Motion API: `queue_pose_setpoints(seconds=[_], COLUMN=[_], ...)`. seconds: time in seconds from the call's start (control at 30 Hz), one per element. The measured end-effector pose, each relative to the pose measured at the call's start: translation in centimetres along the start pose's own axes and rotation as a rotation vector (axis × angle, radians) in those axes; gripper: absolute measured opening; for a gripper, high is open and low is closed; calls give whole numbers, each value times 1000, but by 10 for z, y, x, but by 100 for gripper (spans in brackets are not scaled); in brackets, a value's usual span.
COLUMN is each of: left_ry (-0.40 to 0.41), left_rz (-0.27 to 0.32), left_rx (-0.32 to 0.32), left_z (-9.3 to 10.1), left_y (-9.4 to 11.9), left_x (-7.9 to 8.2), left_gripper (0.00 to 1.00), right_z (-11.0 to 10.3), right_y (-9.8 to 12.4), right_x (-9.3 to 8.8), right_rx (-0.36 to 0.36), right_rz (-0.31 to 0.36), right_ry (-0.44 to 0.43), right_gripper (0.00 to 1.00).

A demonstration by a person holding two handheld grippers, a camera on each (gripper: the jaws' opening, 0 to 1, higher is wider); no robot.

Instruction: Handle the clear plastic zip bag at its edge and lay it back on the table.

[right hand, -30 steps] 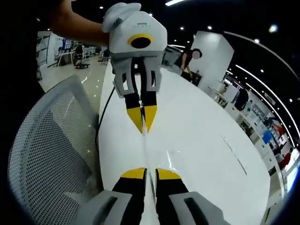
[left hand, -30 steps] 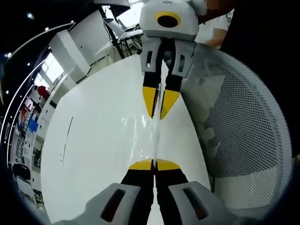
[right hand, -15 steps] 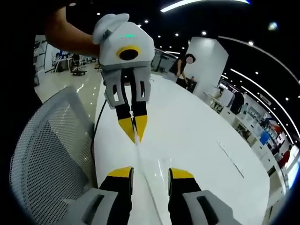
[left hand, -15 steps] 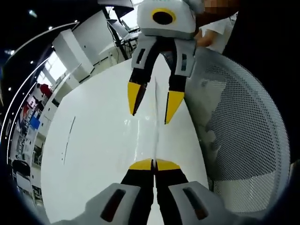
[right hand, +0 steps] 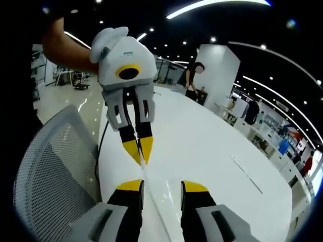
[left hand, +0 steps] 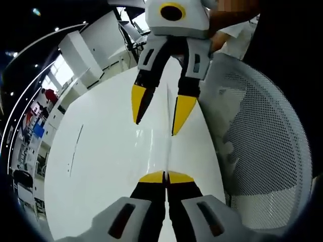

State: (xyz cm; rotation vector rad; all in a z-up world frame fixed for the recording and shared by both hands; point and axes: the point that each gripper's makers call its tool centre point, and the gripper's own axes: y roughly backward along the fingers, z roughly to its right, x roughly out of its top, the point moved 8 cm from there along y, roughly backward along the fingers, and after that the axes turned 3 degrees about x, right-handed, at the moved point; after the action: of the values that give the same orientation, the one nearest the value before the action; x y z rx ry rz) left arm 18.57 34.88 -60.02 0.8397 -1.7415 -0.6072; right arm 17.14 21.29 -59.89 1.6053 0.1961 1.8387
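Clear plastic zip bag (left hand: 166, 151) — edge pinched in the closed yellow-tipped left gripper (left hand: 166, 177), just above the white table (left hand: 101, 151). Right gripper (right hand: 160, 185) — jaws spread, nothing held. Step judged: laying down; release by left gripper is called for.

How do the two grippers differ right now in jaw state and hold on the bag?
Jaws: the left gripper has its yellow tips pressed together, while the right gripper stands with a clear gap between its tips.
Hold: the left gripper pinches the edge of the clear zip bag; the right gripper's open jaws straddle that edge without clamping it.
Both face each other over the white table, beside the mesh chair.
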Motion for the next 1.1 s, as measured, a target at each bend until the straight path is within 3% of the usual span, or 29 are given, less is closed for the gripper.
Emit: queue_pose_setpoints(seconds=[0.47, 1.1], left_ry=[2, -20], left_rz=[2, 5], left_rx=[2, -22], left_z=[-1, 3], left_y=[-1, -3], left_x=[-2, 1], left_gripper=[0, 0], right_z=[-9, -16], right_y=[-8, -16], right_x=[10, 15], right_rx=[65, 117], right_rz=[21, -3], right_ry=[-2, 44], right_gripper=[14, 3])
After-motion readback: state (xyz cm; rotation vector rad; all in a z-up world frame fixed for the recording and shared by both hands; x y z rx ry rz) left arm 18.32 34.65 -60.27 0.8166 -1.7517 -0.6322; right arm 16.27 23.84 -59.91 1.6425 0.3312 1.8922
